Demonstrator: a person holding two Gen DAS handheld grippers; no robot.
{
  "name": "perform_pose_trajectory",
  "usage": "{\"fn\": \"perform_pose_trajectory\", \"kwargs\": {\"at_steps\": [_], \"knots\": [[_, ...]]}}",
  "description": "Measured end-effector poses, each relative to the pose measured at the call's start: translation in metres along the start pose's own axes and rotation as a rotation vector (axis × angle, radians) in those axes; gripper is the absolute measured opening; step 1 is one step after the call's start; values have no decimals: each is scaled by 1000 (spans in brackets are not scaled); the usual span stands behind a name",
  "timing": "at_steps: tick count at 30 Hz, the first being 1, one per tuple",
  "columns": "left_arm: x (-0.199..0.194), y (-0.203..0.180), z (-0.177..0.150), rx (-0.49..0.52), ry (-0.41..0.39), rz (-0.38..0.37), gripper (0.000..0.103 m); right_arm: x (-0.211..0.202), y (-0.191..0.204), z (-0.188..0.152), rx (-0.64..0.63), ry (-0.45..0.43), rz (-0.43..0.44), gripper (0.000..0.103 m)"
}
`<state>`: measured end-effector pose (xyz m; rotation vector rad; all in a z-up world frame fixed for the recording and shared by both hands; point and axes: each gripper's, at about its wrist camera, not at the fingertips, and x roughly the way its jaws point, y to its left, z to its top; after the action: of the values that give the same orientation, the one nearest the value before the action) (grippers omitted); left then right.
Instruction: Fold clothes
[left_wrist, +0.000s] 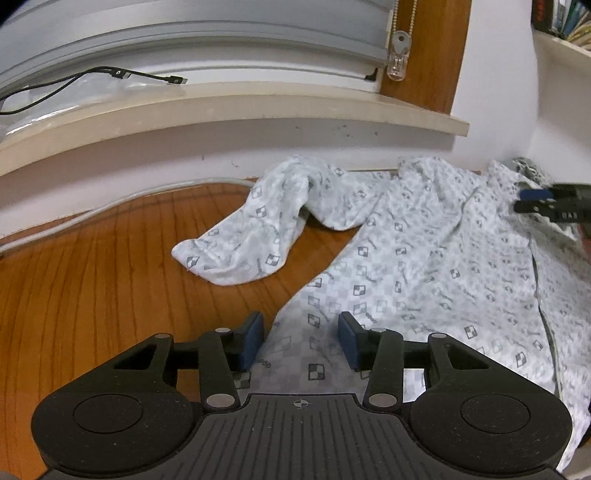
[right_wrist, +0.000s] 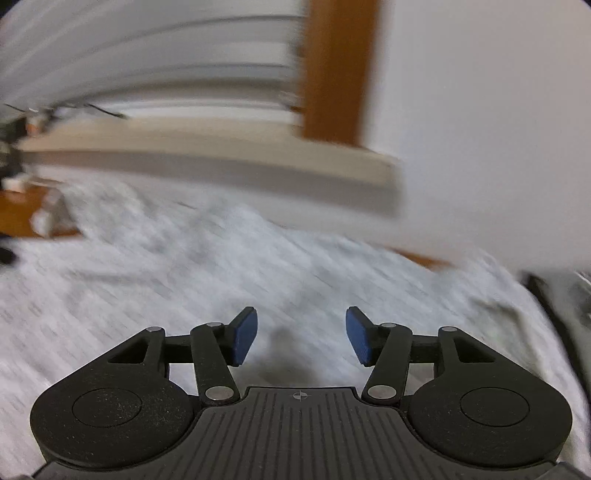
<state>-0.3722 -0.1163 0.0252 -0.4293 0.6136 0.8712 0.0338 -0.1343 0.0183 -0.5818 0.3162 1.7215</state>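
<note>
White garment (left_wrist: 424, 258) with grey checker-and-logo print lay spread, rumpled, across wooden bench (left_wrist: 92, 277). One sleeve (left_wrist: 255, 236) trailed left, cuff flat on wood; far edge against wall.

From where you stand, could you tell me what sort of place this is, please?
Probably a room in a home: a patterned garment lies on a wooden table against a wall, under a window sill with a blind, and a bookshelf stands to the right.

Your left tongs (left_wrist: 301, 339) point down and forward, blue pads (left_wrist: 253, 341) parted, nothing pressed between them. Your right tongs (right_wrist: 301, 336) likewise stand parted and empty; that view is blurred.
</note>
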Motion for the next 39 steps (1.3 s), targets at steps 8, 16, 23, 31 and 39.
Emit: {"fn": "perform_pose_trajectory", "kwargs": {"at_steps": [8, 16, 23, 31, 39], "knots": [[1, -2, -2, 54, -11, 3, 43, 94, 153, 72, -148, 62, 273, 58], [-2, 1, -3, 72, 9, -37, 34, 136, 190, 89, -183, 138, 264, 26], [-3, -8, -3, 118, -19, -28, 10, 68, 108, 120, -99, -79, 134, 8], [3, -30, 22, 216, -118, 78, 7, -60, -30, 139, 12, -309, -180, 7], [-21, -18, 74, 266, -223, 210, 7, -141, -79, 144, 30, -425, -344, 6]]}}
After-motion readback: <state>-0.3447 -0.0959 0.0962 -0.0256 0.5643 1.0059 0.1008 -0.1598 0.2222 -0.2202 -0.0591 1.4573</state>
